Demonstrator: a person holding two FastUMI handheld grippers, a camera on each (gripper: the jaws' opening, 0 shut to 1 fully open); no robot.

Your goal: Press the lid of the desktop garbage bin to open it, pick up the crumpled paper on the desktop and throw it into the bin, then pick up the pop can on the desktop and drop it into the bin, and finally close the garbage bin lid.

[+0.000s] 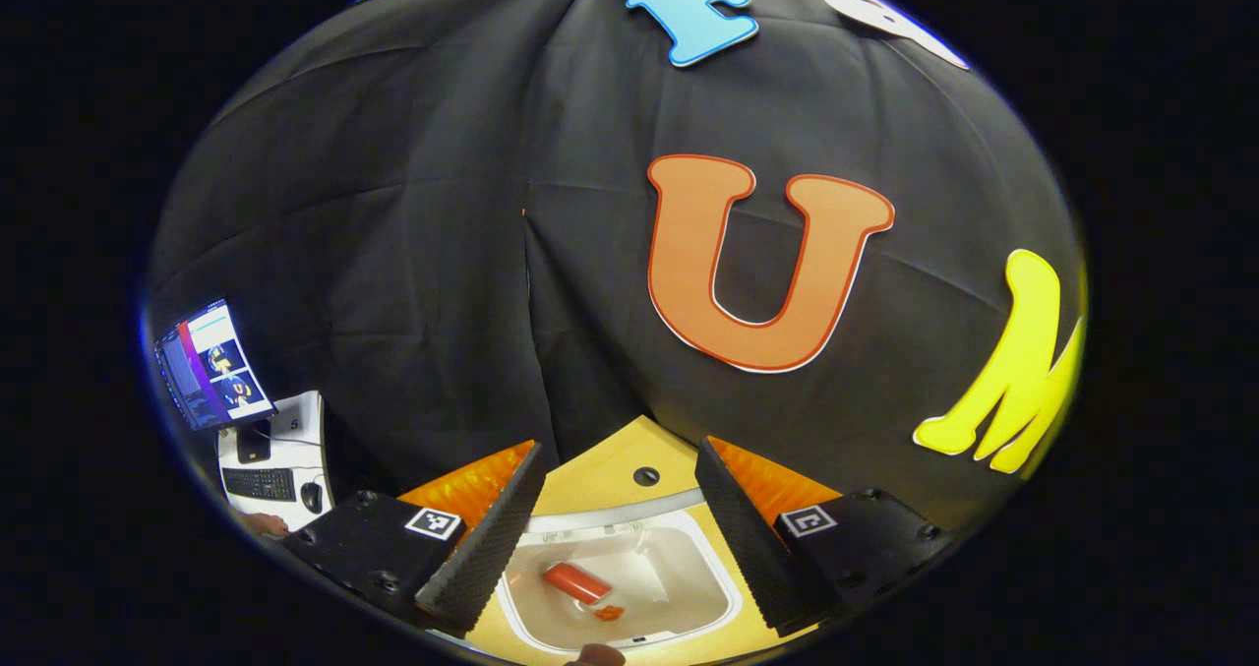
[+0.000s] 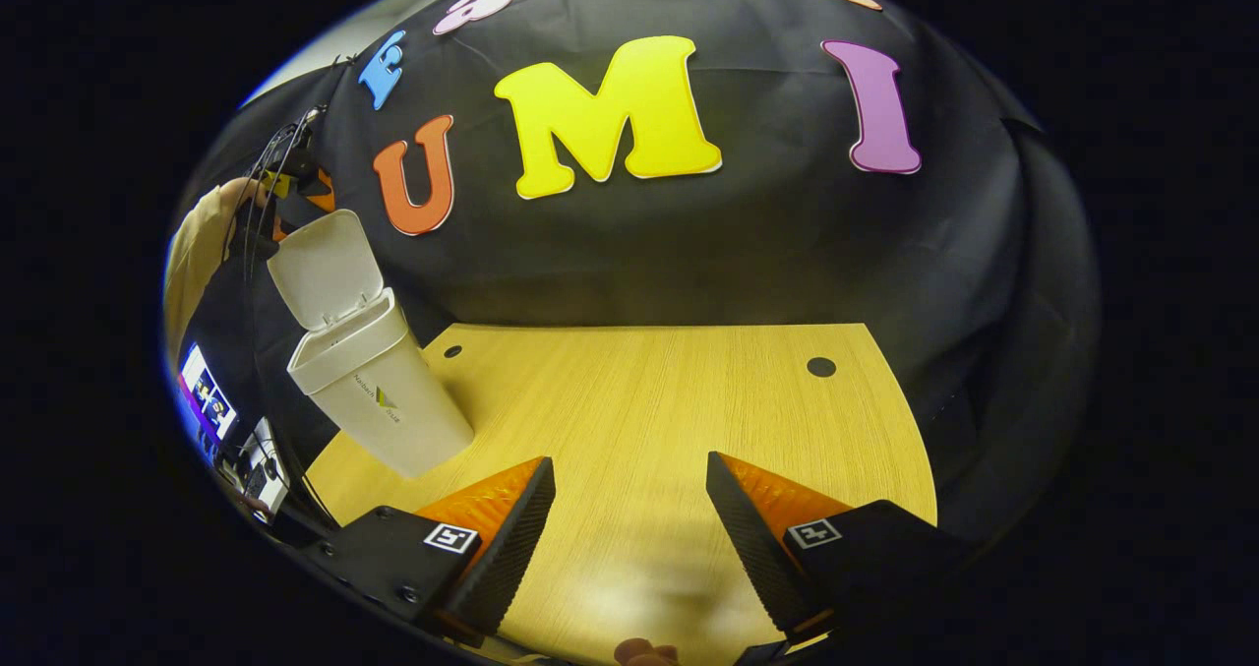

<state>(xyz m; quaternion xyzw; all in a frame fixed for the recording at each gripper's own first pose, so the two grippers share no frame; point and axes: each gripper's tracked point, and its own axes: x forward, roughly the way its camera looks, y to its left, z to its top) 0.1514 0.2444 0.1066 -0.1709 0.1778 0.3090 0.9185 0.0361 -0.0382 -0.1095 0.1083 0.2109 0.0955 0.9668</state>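
In the left gripper view we are holding the left gripper directly above the garbage bin, its 2 fingers spread wide with nothing between them. Through the gap we are looking straight down into the bin's white interior, where the pop can is lying on its side. Just beside the can sits a small orange scrap that we cannot identify; the crumpled paper cannot be made out with certainty. The near rim of the bin is being cut off by the lower edge of the view, and both finger bases are covering its side walls. Past the bin, the wooden table is showing a dark cable hole.

In the right gripper view we are holding the right gripper low over bare tabletop, its 2 fingers likewise parted and empty. Farther off to the left, the bin is standing upright near the table edge with its lid raised. Above the lid, the other gripper and the sleeve holding it are appearing small and distorted, so we cannot tell its state from here.

At the far left, a monitor and keyboard are standing on a side desk, well apart from the bin.
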